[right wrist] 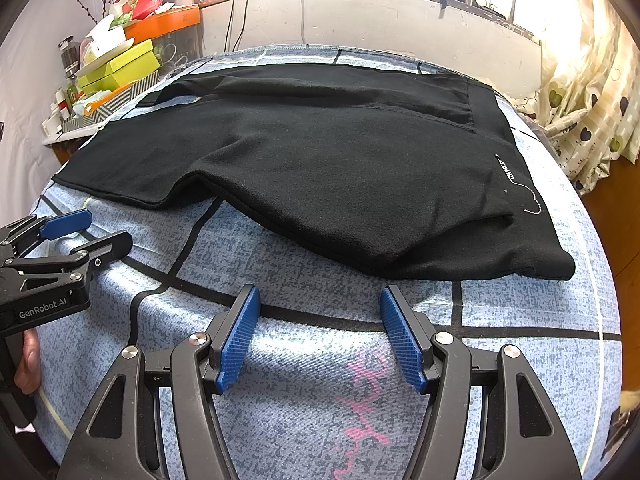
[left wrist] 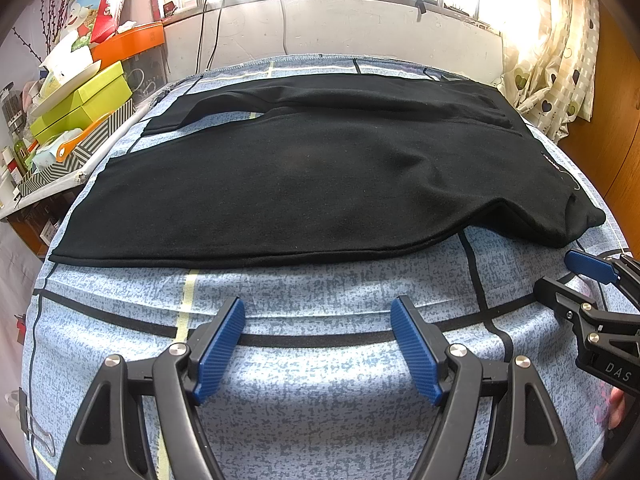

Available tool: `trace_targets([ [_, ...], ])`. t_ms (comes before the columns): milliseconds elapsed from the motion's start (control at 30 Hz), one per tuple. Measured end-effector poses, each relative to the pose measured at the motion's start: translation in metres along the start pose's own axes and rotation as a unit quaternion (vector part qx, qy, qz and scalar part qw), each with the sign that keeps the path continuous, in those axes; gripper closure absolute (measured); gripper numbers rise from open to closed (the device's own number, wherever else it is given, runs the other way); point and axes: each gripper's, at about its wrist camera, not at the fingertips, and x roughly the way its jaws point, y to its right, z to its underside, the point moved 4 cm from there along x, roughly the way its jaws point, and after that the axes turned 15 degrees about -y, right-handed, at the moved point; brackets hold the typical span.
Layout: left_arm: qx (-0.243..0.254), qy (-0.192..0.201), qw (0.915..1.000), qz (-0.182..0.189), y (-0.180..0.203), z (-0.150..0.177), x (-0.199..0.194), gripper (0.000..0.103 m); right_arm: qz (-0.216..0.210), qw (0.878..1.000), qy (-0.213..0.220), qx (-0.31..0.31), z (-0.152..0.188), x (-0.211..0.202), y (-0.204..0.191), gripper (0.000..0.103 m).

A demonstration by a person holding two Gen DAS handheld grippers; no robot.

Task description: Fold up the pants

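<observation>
Black pants (left wrist: pixel 304 176) lie spread flat across a blue patterned bed (left wrist: pixel 320 288), waistband to the right, legs reaching left. They also show in the right wrist view (right wrist: pixel 340 168), with a small white label near the waistband. My left gripper (left wrist: pixel 318 320) is open and empty, over the bedcover just short of the pants' near edge. My right gripper (right wrist: pixel 320 308) is open and empty, close to the near hem by the waistband. Each gripper shows at the side of the other's view: the right one (left wrist: pixel 568 276) and the left one (right wrist: pixel 96 228).
A cluttered side table with green boxes (left wrist: pixel 80 104) and an orange tray stands at the left. A white wall and bright window run behind the bed. A patterned curtain (left wrist: pixel 560 60) hangs at the right, beside wooden furniture.
</observation>
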Motion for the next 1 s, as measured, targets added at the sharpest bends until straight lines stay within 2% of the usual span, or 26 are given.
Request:
trace_targets([
  [1000, -0.003, -0.001, 1.0000, 0.000, -0.0050, -0.0013, 0.0000, 0.023, -0.005, 1.000, 0.000, 0.001, -0.0005, -0.0010, 0.0005, 0.040],
])
